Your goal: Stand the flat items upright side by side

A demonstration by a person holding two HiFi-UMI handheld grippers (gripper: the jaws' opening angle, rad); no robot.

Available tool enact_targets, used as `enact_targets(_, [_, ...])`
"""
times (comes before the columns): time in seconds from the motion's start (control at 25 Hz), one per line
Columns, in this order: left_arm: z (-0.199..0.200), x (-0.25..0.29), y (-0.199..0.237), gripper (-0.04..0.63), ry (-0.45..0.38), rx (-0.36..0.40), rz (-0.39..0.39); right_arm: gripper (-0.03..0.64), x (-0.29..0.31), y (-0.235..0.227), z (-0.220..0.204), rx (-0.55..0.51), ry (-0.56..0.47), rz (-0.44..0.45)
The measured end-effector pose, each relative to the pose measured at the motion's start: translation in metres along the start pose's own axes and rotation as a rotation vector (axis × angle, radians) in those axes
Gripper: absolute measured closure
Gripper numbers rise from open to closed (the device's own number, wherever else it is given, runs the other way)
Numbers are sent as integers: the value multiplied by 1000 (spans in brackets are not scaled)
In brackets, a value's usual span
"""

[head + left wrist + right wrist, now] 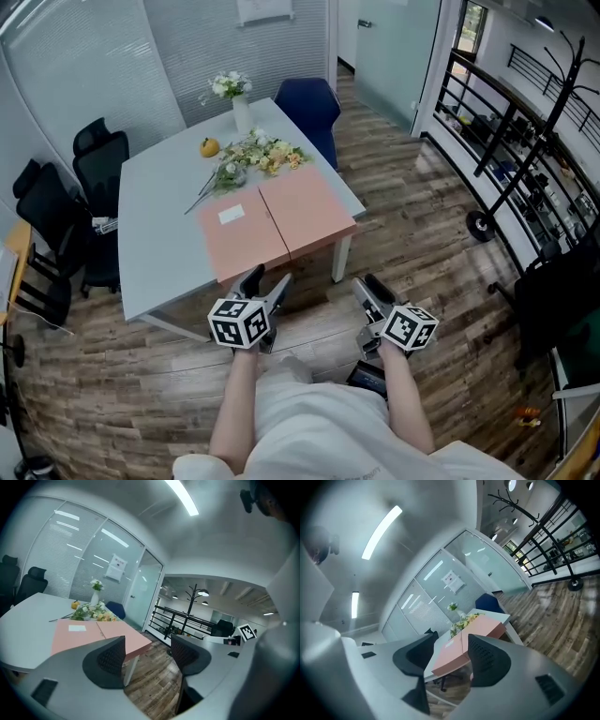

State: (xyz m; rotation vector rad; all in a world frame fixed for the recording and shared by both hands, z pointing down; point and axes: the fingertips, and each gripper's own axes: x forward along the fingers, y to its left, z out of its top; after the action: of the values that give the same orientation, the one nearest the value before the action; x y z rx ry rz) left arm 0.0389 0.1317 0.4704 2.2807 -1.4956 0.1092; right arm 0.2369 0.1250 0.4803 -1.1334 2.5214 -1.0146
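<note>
Two flat pink items lie side by side at the near right corner of the white table [159,225]: the left pink one [242,236] with a small white card [231,215] on it, the right pink one [306,210] beside it. Both also show in the left gripper view [75,638] [123,631] and in the right gripper view [451,652] [486,626]. My left gripper [267,280] [147,657] hovers just short of the table's near edge, open, with nothing between its fingers. My right gripper [371,287] [449,657] hangs over the floor to the right, open and holding nothing.
Loose flowers [255,155], a white vase [240,111] with a bouquet and an orange fruit [209,147] sit on the table's far part. A blue chair [309,105] stands behind it, black chairs [66,216] on the left. A railing [506,141] runs along the right.
</note>
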Motion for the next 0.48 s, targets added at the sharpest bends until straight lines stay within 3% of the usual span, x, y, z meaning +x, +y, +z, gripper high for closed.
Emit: enact_targets(0.48, [-4,82,33,308,83,3,1,377,48,-70,11,97,49,-61])
